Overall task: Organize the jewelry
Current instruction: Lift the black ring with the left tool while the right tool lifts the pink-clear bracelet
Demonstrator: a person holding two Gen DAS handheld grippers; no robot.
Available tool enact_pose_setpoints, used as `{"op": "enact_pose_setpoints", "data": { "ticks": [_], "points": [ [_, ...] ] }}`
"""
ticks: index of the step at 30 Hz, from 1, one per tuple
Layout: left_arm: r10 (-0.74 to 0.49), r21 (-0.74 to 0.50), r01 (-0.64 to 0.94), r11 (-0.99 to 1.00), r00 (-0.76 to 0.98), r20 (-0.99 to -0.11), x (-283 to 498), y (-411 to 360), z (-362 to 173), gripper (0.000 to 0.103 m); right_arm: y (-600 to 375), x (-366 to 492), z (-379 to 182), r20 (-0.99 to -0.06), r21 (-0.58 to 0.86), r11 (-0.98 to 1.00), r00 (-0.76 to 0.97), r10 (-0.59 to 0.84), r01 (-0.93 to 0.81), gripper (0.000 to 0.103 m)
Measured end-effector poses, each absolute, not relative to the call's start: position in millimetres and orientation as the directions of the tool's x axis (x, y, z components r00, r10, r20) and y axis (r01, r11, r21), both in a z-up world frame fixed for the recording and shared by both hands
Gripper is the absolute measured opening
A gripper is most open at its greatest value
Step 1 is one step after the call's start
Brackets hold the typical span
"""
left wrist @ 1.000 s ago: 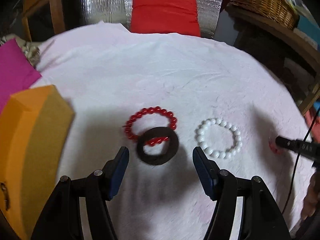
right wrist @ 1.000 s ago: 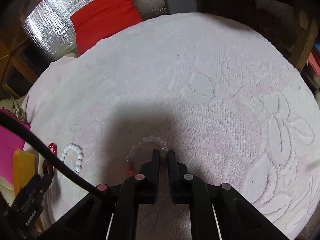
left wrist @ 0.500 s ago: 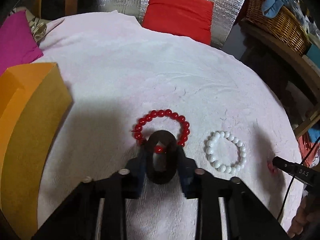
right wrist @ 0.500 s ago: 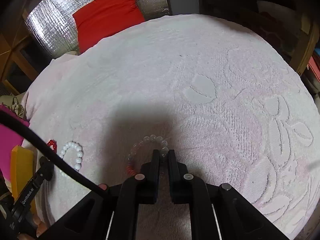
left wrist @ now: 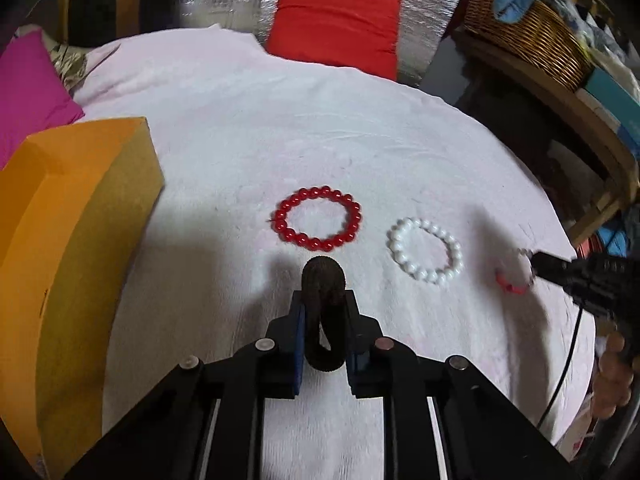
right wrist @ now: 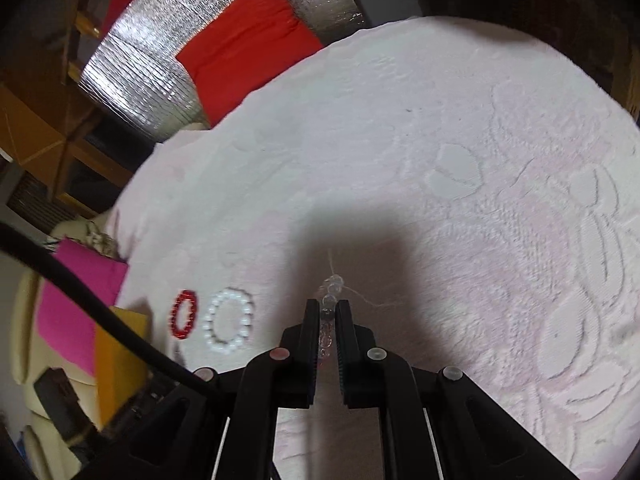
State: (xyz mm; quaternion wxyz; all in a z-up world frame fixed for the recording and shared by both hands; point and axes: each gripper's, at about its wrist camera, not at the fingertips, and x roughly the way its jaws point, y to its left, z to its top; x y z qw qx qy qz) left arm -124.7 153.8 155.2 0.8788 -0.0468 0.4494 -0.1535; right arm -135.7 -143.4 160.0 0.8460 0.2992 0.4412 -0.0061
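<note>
The dark ring bracelet [left wrist: 323, 312] sits squeezed into a narrow oval between your left gripper [left wrist: 323, 300] pads, whose jaws are closing on it, just in front of the red bead bracelet [left wrist: 318, 224] lying flat on the white cloth [left wrist: 280, 120]. Beside that, to the right, lies the white bead bracelet [left wrist: 426, 250], apart from it. Your right gripper [right wrist: 328, 312] is clenched on a clear bead bracelet [right wrist: 330, 292], its loose thread trailing over the cloth. To your left stands the orange box [left wrist: 76, 220], with a pink cushion [left wrist: 28, 88] behind it and a red cushion [left wrist: 336, 24] at the far edge.
</note>
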Motion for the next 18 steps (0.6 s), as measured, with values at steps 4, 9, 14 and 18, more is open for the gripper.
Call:
{"op": "enact_pose_setpoints", "data": {
  "ticks": [4, 9, 14, 18],
  "points": [
    [-0.337, -0.223, 0.265, 0.938, 0.545, -0.768, -134.1, 155.0, 159.4, 0.018, -143.3, -140.3, 163.3, -0.734, 0.526, 0.807, 0.624, 0.269, 0.270, 0.009],
    [-0.355, -0.225, 0.292, 0.930, 0.550, -0.756, -141.7, 158.4, 164.6, 0.018, -139.7, -140.0, 166.1, -0.722, 0.539, 0.803, 0.631, 0.284, 0.254, 0.009],
    [-0.372, -0.224, 0.318, 0.921, 0.552, -0.746, -147.6, 158.7, 168.8, 0.018, -135.5, -138.0, 168.4, -0.712, 0.547, 0.804, 0.637, 0.297, 0.235, 0.009],
    [-0.376, -0.229, 0.320, 0.919, 0.537, -0.756, -146.3, 159.6, 164.9, 0.018, -133.2, -136.0, 165.7, -0.730, 0.520, 0.819, 0.624, 0.278, 0.244, 0.009]
  ]
}}
